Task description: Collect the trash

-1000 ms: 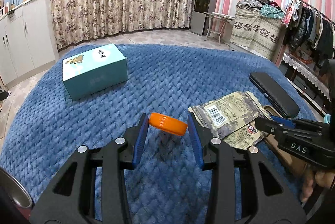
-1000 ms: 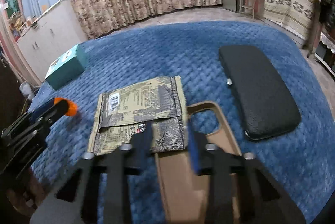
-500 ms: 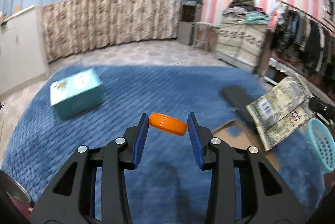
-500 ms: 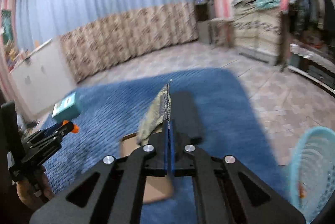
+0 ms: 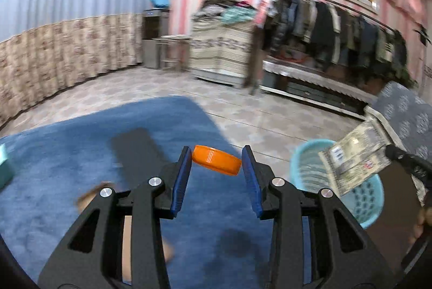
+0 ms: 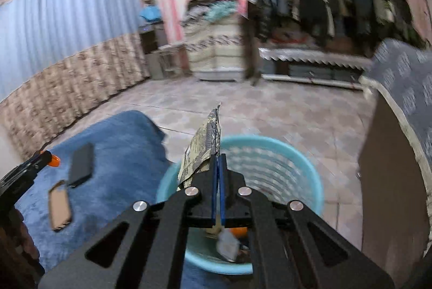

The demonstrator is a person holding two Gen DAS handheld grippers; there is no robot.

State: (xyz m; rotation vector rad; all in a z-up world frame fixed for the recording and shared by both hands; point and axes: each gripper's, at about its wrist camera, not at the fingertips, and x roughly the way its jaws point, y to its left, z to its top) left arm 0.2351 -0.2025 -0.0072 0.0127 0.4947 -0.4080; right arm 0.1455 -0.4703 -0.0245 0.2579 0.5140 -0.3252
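I have swung both grippers off the blue woven blanket (image 5: 67,159) toward the round turquoise plastic basket (image 6: 270,151). My right gripper (image 6: 219,156) is clenched flat on the crumpled printed foil wrapper (image 6: 205,143), which a second ago lay on the blanket and now hangs right over the basket's mouth, so I judge the drop is next. My left gripper (image 5: 216,162) still grasps the orange plastic bottle cap (image 5: 216,160), above the blanket's edge, short of the basket.
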